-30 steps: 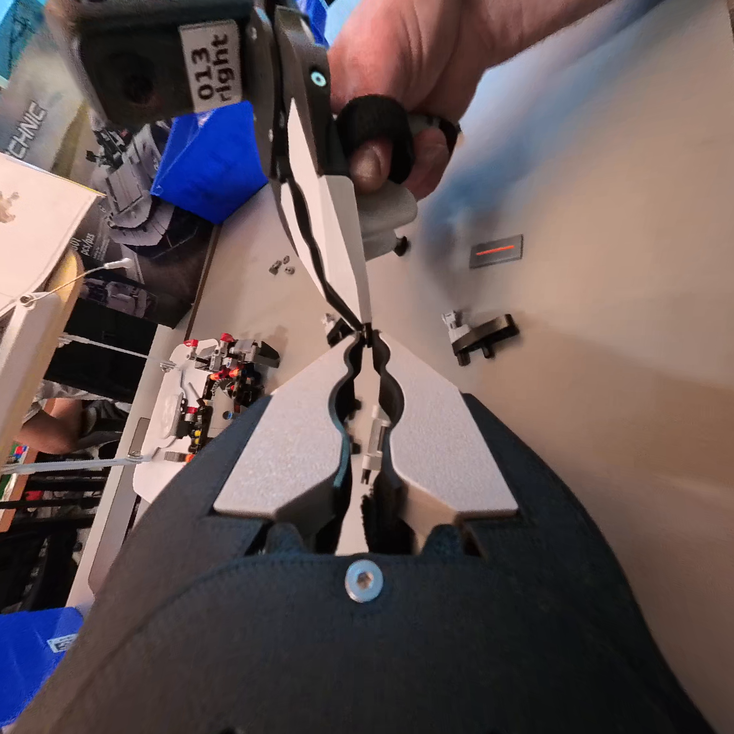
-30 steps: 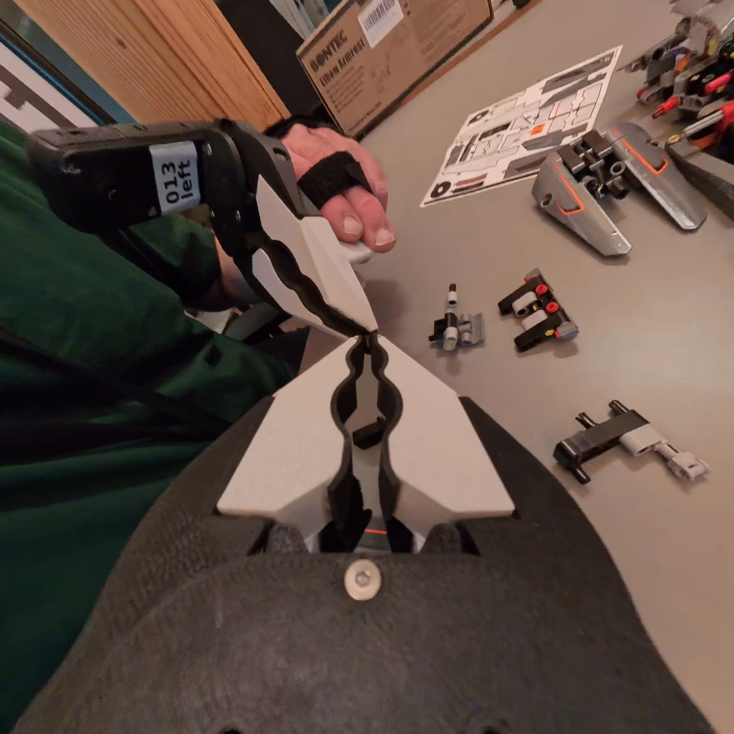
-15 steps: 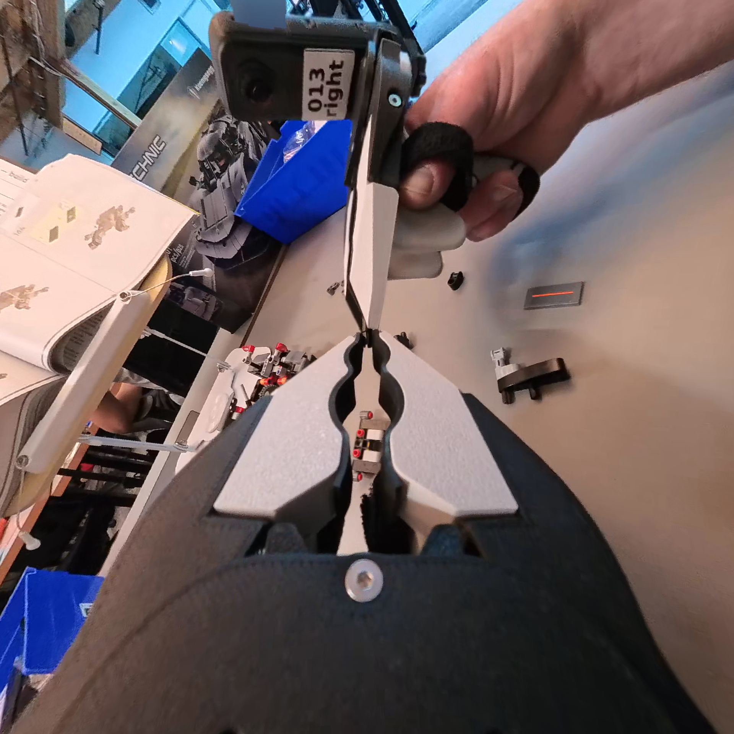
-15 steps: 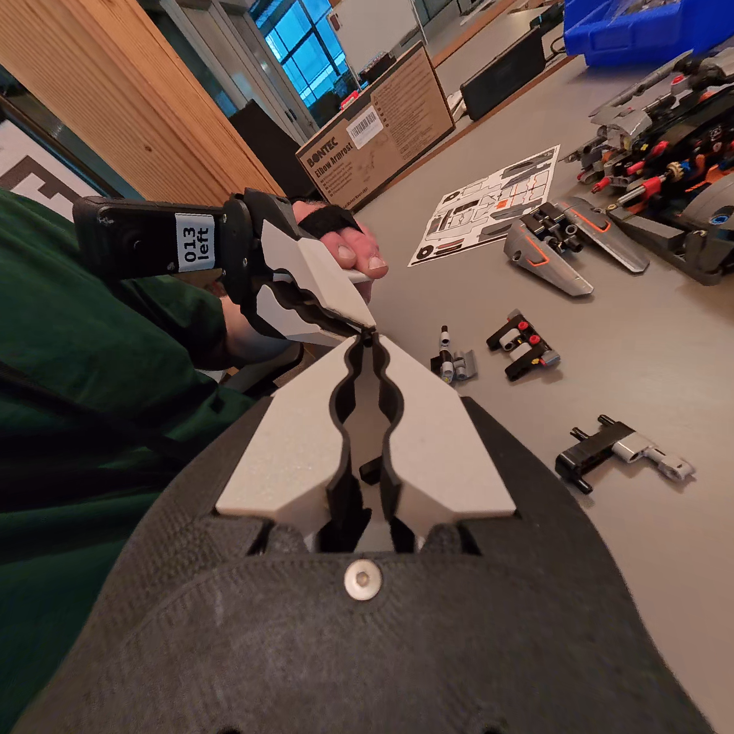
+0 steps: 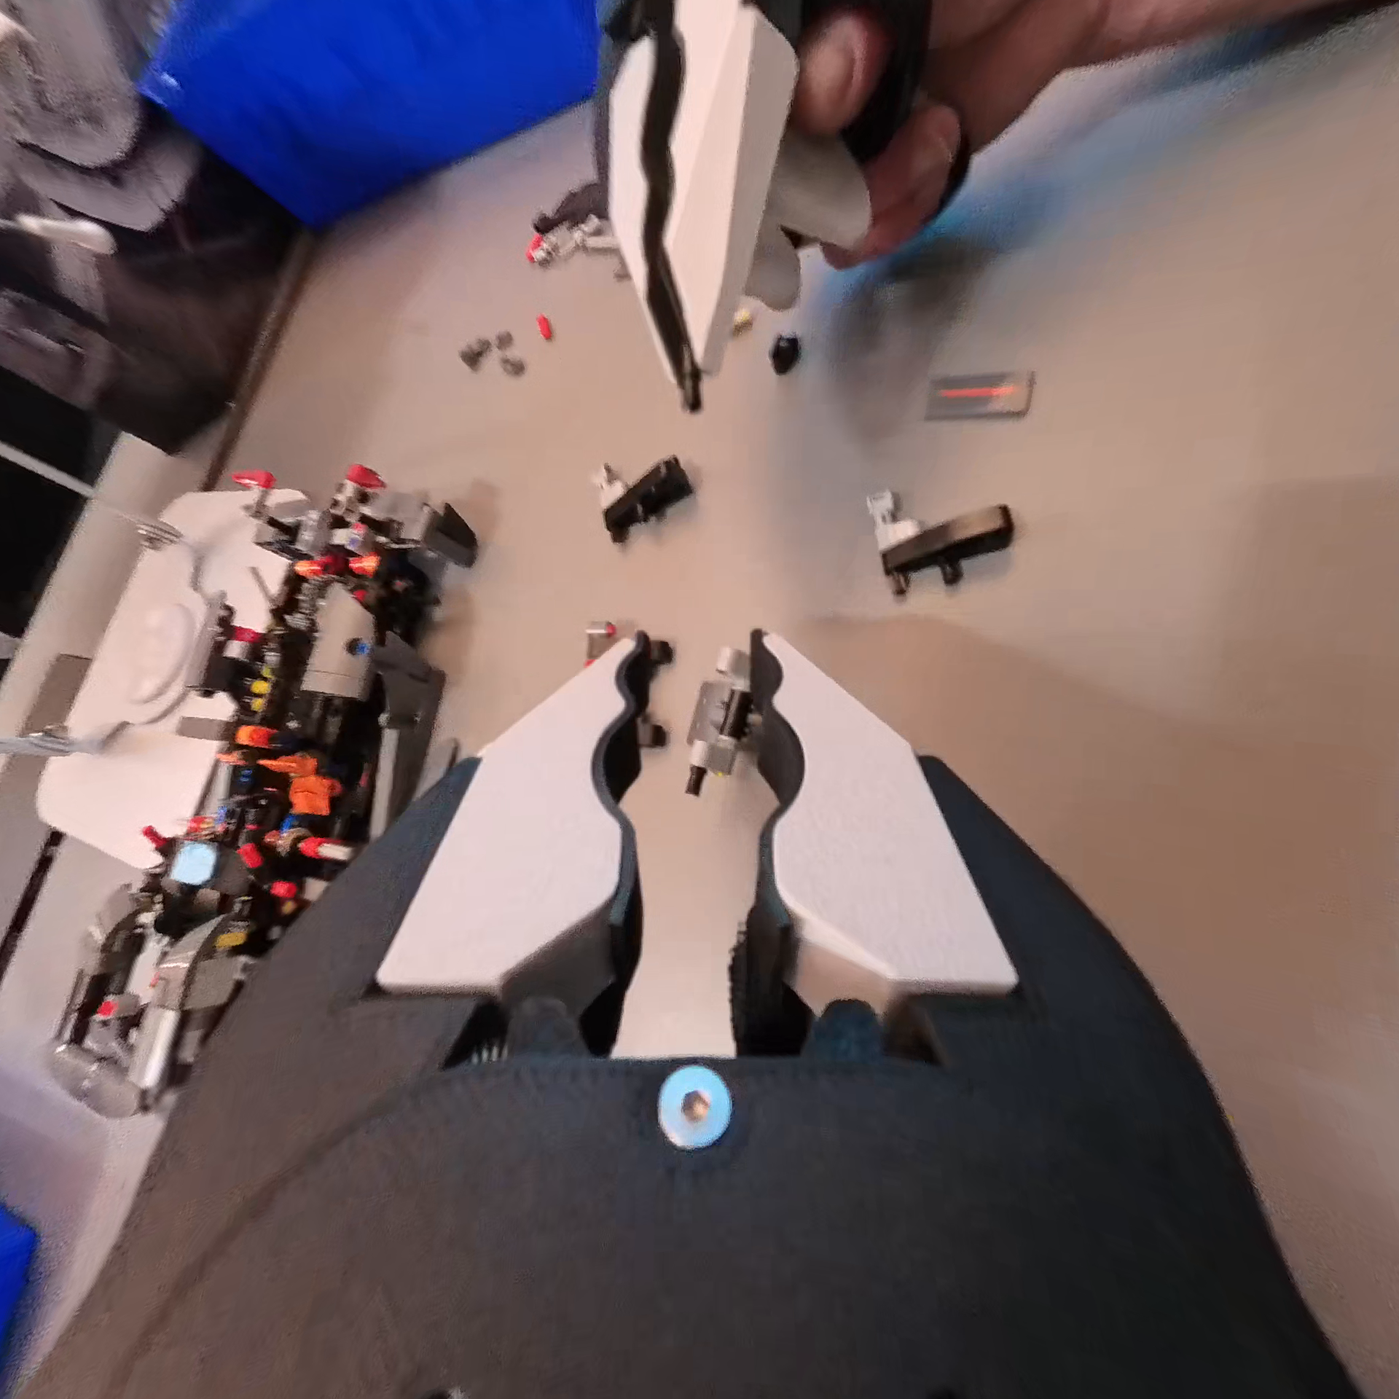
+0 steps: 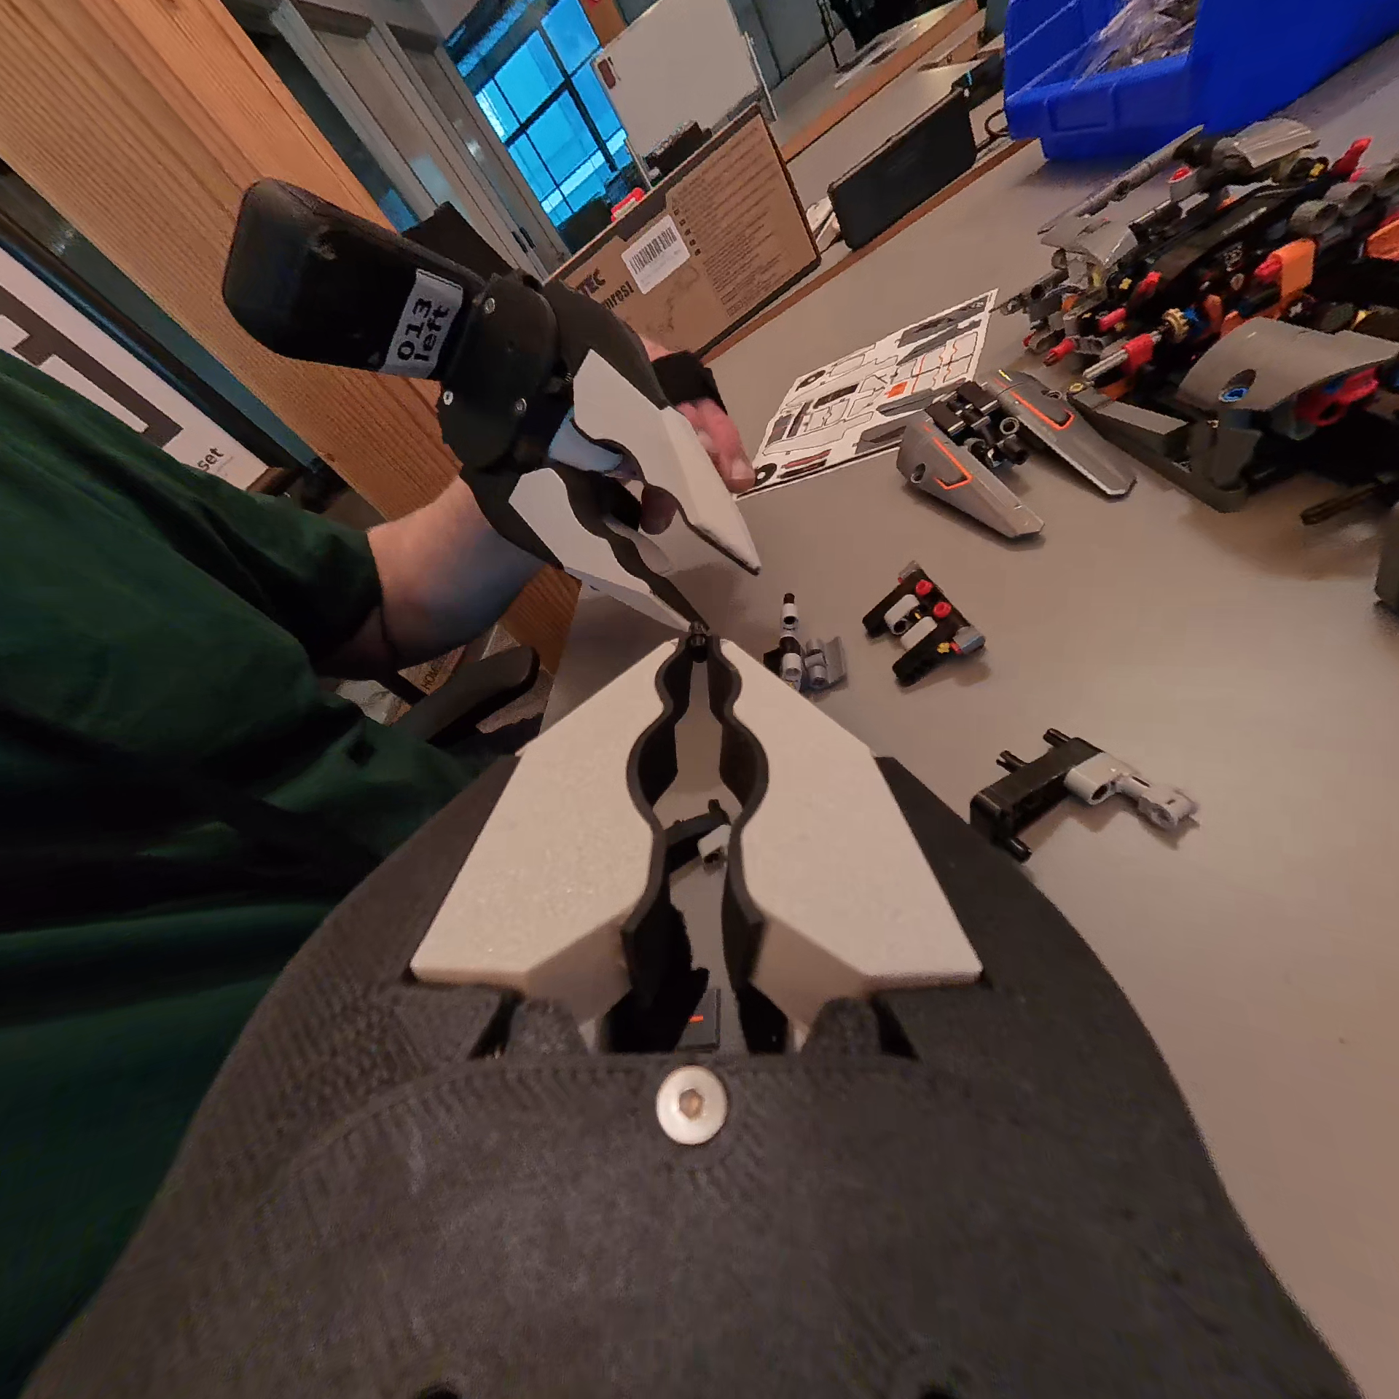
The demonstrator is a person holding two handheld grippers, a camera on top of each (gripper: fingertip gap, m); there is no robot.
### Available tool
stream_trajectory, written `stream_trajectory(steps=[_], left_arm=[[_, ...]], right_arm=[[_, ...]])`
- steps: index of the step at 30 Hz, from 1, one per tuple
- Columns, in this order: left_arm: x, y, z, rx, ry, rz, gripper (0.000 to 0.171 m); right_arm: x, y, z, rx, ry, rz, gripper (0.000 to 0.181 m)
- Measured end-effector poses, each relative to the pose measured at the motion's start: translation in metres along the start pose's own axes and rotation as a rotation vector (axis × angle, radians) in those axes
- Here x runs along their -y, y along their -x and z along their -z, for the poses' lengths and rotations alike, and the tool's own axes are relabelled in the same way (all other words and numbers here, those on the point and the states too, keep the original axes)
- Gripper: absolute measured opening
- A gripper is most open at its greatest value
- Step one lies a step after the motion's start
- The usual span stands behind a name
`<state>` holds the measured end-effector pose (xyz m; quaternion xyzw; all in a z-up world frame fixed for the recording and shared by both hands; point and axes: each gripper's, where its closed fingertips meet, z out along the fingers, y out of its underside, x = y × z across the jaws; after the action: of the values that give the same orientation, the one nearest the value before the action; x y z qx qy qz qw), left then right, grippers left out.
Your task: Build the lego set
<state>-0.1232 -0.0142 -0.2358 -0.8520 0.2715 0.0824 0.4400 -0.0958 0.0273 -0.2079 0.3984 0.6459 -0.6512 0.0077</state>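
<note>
My left gripper (image 5: 696,643) is open and empty, above a small grey and black Lego sub-assembly (image 5: 719,711) lying on the table. It also shows in the right wrist view (image 6: 727,598), where its lower fingertip is close to my right gripper's tip. My right gripper (image 6: 696,643) is shut on a small black piece (image 6: 696,632) at its very tip. In the left wrist view the right gripper (image 5: 690,401) hangs over the table, tip down. The large, partly built Lego model (image 5: 303,719) (image 6: 1211,303) sits to the side.
Loose sub-assemblies lie on the grey table: a black one (image 5: 647,500), a black and grey one (image 5: 939,537) (image 6: 1060,787), one with red pins (image 6: 920,628) and a grey winged part (image 6: 976,469). There is also a dark tile (image 5: 980,394), a sticker sheet (image 6: 878,378), a blue bin (image 5: 363,98) and a cardboard box (image 6: 719,235). Left tips to right tips: about 6 cm. From either gripper's tips it is about 12 cm to the dark tile (image 5: 980,394).
My left gripper has opened and drawn back from my right gripper's tip, where both had met on the small piece. The left view now points down at the table.
</note>
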Motion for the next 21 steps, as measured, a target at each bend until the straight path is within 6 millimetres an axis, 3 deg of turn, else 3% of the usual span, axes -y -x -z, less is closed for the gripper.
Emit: stream_trajectory(steps=[4, 9, 21], left_arm=[[-0.019, -0.01, -0.009, -0.088, 0.094, -0.02, 0.02], [-0.029, -0.009, -0.02, -0.108, 0.15, -0.051, 0.022], [-0.028, -0.013, -0.04, -0.138, 0.124, -0.018, 0.011]], right_arm=[[-0.004, -0.001, -0.001, -0.003, 0.022, 0.012, 0.002], [-0.007, -0.003, -0.002, 0.0, 0.032, 0.005, 0.002], [-0.013, -0.008, -0.007, -0.039, 0.068, 0.036, 0.002]])
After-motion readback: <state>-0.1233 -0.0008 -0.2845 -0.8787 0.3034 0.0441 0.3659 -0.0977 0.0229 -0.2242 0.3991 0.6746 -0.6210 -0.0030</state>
